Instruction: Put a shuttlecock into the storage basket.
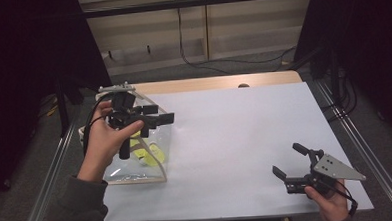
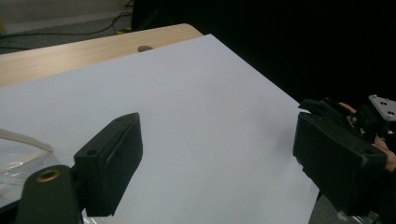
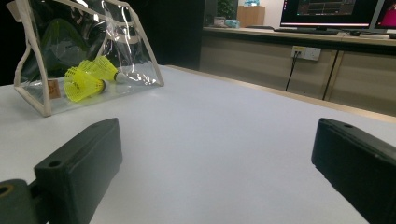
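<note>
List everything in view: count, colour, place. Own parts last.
clear bag: 1, transparent with cream edging, near-left part of the table, standing
shuttlecocks: 2, yellow, inside the clear bag, lying on its floor
white sheet: 1, white, covering most of the table
table: 1, light wood, bare strip at the far edge with a small dark hole
monitors: at least 2, dark, on the counter in the background of the right gripper view
wall socket: 1, white, on the counter front
left gripper: 1, black, held above the clear bag, jaws open, nothing between them
right gripper: 1, black with grey plate, near-right corner, jaws open, empty
</note>
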`<state>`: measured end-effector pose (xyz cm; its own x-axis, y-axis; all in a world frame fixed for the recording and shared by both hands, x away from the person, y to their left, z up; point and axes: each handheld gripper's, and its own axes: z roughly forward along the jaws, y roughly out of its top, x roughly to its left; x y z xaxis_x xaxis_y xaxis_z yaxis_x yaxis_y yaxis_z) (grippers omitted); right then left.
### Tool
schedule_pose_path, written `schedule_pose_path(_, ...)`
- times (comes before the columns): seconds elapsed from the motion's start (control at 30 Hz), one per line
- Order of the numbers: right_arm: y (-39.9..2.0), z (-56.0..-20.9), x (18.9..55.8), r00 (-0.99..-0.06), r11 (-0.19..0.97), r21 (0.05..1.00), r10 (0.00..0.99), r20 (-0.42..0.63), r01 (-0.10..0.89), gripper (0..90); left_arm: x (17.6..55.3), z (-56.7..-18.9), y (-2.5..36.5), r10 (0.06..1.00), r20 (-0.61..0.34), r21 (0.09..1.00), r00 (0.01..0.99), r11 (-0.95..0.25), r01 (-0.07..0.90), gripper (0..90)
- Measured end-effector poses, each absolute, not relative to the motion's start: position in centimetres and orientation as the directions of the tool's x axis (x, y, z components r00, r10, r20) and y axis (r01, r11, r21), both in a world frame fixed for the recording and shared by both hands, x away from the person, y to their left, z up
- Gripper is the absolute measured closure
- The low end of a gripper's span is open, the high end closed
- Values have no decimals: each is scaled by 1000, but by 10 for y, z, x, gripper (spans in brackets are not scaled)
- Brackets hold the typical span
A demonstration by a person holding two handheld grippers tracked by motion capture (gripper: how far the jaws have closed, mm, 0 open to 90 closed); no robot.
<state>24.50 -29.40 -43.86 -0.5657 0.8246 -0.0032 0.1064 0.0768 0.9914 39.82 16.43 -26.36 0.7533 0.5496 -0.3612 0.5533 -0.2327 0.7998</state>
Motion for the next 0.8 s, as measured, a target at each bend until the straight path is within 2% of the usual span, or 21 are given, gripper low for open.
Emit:
schedule_pose_path(0.47,-294,-439,245,-566,76,991,825,-3,106,16,392,-269,161,521,-387,807,761,-208,552,135)
schedule_pose_path(0.8,-295,-439,245,-564,78,991,826,-5,106,16,390,-263,155,522,-361,817,773,-223,532,114)
